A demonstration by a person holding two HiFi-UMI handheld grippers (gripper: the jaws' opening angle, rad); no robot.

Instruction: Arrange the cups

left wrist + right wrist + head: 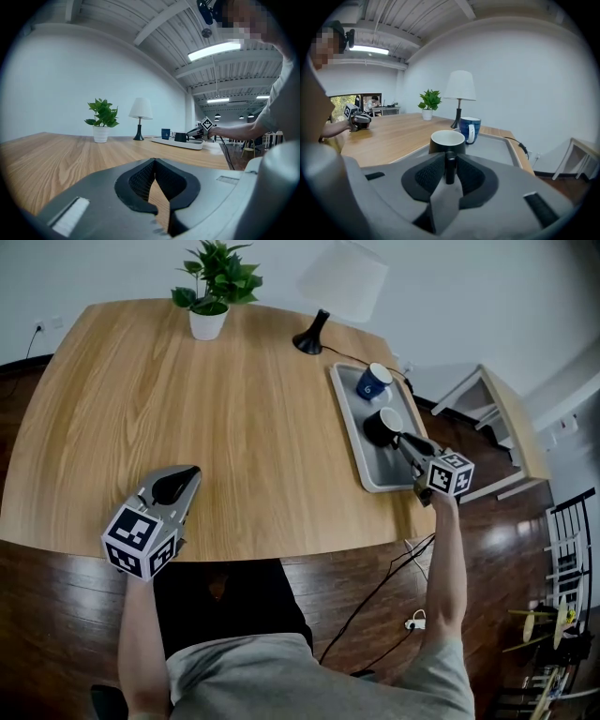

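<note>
Nearest you, well to the left of the tray (373,470), your left gripper (192,474) rests low over the bare table (234,427). Its jaws are pressed together at the tips with nothing between them. It plays no part in this step.

At the tray's near end, your right gripper (401,440) reaches in, tilted a little downward. Its pads are closed against both sides of the handle (449,168) of the black cup (380,426). That cup stands upright, mouth up, about midway along the tray, with its base on the tray floor.

At the tray's far end, the blue cup (373,382) also stands upright, apart from the black one, with its handle turned toward your right gripper. Just past the tray's far left corner is the lamp (337,287). The potted plant (214,287) sits well to the left of that corner.

I judge the black cup to be the step in hand, gripped by its handle. These views don't settle whether you are picking it up or setting it down.

- **If you lift it:** squeeze firmly, since a cup held only by its handle can swing. Raise it straight up and clear of the tray rim, and keep it away from the blue cup.
- **If it belongs here:** spread the jaws fully and draw straight back along the handle's line, so you don't drag or turn the cup.
</note>
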